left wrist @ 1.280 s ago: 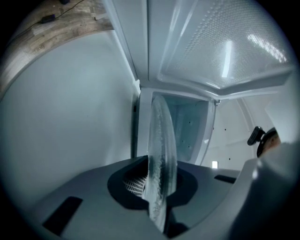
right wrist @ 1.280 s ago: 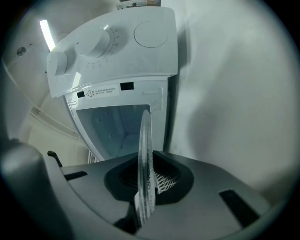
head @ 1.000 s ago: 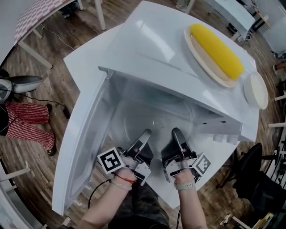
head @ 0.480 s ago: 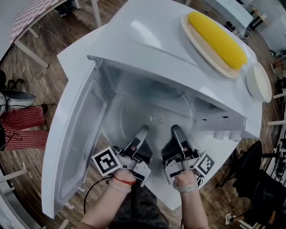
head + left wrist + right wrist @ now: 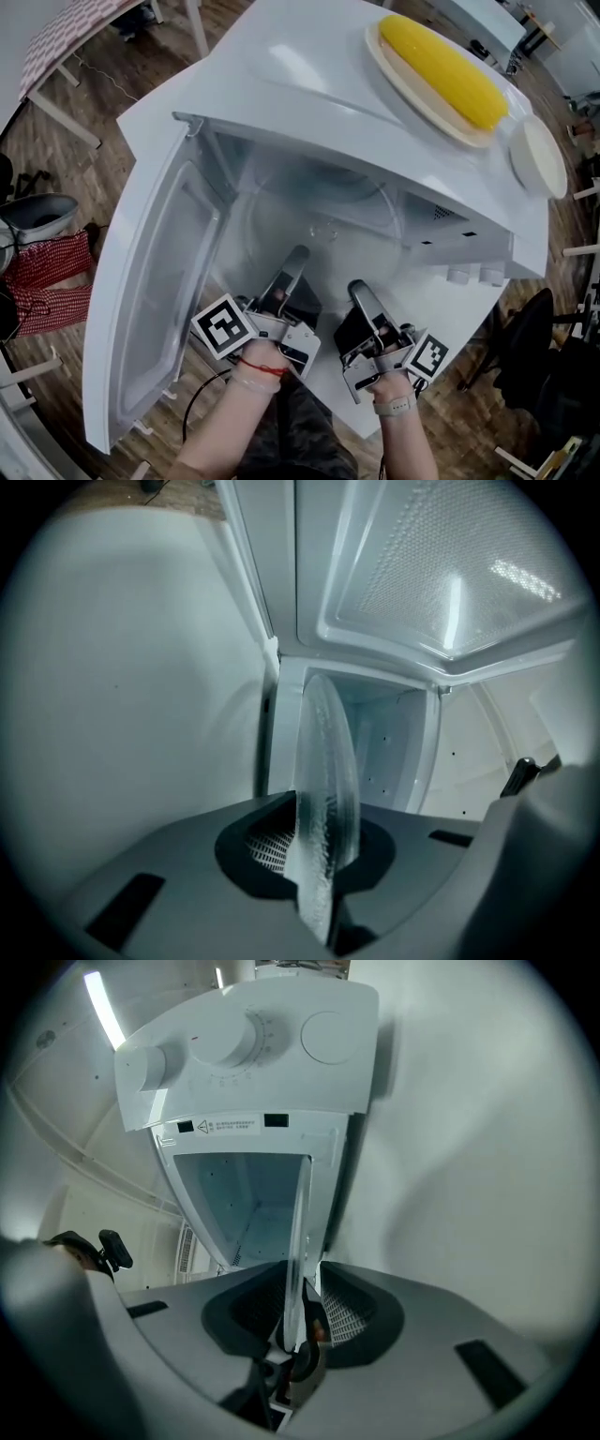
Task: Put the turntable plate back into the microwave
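The clear glass turntable plate (image 5: 319, 234) sits partly inside the open cavity of the white microwave (image 5: 309, 84), and its near rim is held from both sides. My left gripper (image 5: 292, 262) is shut on the plate's rim (image 5: 326, 789), which stands edge-on between the jaws (image 5: 319, 855). My right gripper (image 5: 356, 295) is shut on the rim (image 5: 298, 1241) too, with the thin glass edge running up from the jaws (image 5: 295, 1326). The plate's far part is faint against the cavity floor.
The microwave door (image 5: 150, 281) hangs open to the left. The control panel with two knobs (image 5: 234, 1044) is to the right of the cavity. On top of the microwave lie a yellow corn cob (image 5: 441, 70) on an oval plate and a round white dish (image 5: 539, 155).
The plate's centre has shifted deeper into the cavity. My left gripper has reached a little farther in, and my right gripper has dropped back toward me.
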Available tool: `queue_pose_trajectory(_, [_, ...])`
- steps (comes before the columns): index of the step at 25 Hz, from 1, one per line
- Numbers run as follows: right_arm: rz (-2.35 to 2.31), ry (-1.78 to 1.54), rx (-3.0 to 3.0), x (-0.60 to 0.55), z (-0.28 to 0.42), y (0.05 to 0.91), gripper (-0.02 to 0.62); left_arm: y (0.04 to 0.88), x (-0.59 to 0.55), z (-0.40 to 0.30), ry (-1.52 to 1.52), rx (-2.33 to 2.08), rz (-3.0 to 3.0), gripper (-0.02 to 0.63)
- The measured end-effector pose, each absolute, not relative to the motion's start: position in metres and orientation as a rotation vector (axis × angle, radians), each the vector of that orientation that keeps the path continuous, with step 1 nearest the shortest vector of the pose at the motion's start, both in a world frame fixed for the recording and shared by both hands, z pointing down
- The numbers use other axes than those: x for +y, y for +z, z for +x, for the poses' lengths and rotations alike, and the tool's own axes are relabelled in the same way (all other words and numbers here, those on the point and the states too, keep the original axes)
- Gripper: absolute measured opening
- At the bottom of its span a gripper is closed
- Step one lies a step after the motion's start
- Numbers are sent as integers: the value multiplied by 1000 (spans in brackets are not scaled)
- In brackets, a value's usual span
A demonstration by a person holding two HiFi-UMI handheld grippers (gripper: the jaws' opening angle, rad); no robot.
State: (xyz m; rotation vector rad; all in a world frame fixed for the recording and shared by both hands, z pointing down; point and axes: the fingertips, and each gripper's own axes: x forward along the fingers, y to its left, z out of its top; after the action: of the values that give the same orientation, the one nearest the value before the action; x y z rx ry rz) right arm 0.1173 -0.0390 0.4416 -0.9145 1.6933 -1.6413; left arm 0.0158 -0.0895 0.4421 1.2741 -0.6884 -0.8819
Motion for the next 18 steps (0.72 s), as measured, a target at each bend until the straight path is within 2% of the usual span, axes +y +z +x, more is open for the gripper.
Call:
queue_pose_trajectory(7, [-832, -1700, 1630, -32, 99, 441, 101, 440, -90, 17, -882, -703, 1269, 32])
queue_pose_trajectory(11, [-812, -1687, 1639, -32, 96, 437, 60, 439, -91, 16, -885, -714, 1274, 32])
queue_pose_trajectory(18, [-792, -1647, 1647, -38, 98, 429, 63, 434, -95, 16, -885, -728, 1277, 32])
